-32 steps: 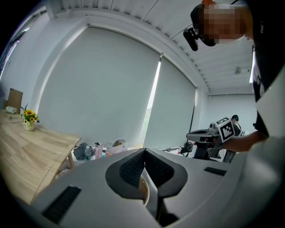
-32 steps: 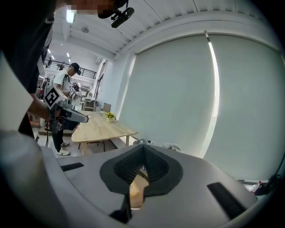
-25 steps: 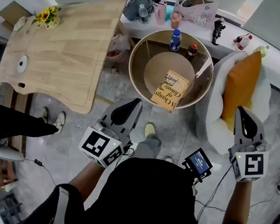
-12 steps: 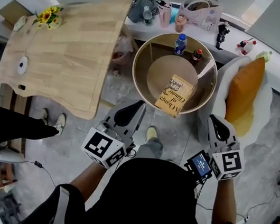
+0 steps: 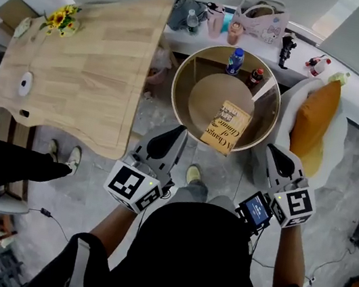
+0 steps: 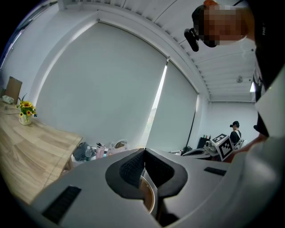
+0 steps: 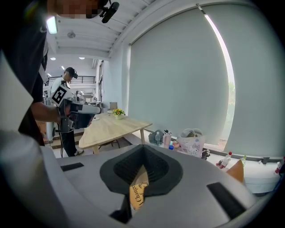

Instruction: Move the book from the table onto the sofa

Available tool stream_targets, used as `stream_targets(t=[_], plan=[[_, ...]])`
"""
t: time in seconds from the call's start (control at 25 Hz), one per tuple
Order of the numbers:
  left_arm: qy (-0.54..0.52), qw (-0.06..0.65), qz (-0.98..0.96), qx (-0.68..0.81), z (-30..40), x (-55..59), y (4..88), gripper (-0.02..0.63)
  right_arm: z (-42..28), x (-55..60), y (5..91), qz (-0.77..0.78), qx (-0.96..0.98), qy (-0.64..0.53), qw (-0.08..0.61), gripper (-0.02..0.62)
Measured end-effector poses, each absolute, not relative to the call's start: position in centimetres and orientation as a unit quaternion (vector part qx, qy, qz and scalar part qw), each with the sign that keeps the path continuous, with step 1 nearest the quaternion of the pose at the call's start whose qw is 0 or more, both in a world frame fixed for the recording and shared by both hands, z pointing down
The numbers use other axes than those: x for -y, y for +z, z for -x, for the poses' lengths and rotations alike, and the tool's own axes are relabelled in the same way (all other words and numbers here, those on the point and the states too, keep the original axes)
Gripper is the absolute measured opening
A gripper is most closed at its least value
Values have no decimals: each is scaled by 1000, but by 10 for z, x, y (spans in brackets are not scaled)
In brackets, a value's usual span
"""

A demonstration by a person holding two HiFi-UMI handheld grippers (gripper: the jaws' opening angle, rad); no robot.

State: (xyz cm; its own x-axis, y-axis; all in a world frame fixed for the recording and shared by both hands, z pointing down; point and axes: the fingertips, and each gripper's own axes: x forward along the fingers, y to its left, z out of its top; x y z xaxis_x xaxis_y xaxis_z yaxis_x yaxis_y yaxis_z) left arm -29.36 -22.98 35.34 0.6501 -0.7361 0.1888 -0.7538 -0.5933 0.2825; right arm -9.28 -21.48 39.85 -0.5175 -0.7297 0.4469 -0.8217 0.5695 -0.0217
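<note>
The tan book [image 5: 226,127] lies flat on the lower shelf of the round wooden table [image 5: 180,102], near its front rim. My left gripper [image 5: 178,132] hovers just short of that rim, left of the book, its jaws closed with nothing between them. My right gripper [image 5: 272,151] hangs at the table's right front edge, jaws closed and empty. In the right gripper view the book [image 7: 138,193] shows below the closed right gripper [image 7: 143,149]. The left gripper view shows the left gripper [image 6: 144,152] and a strip of table rim [image 6: 149,198]. The white sofa chair [image 5: 334,143] with an orange cushion [image 5: 312,121] stands right of the table.
Two bottles [image 5: 235,60] [image 5: 255,76] stand at the round table's back. A large wooden table [image 5: 76,66] with flowers [image 5: 62,19] fills the left. A pink bag [image 5: 261,13] and small items line the white ledge behind. Another person's legs [image 5: 25,159] are at far left.
My right gripper has swung left and down from in front of the sofa chair to the table's right front edge. The left gripper has edged slightly toward the table.
</note>
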Motion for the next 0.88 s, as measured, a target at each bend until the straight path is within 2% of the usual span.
stream_targets(t=[0.2, 0.4, 0.64, 0.88], plan=[[18, 170, -893, 416, 297, 234, 353, 14, 103, 217, 396, -443, 865, 120, 202, 6], [18, 169, -896, 411, 293, 236, 352, 14, 103, 217, 402, -424, 866, 124, 234, 6], [25, 179, -891, 416, 283, 234, 362, 14, 108, 236, 404, -417, 880, 126, 190, 6], [43, 192, -885, 422, 278, 234, 383, 14, 103, 245, 452, -403, 876, 180, 197, 6]])
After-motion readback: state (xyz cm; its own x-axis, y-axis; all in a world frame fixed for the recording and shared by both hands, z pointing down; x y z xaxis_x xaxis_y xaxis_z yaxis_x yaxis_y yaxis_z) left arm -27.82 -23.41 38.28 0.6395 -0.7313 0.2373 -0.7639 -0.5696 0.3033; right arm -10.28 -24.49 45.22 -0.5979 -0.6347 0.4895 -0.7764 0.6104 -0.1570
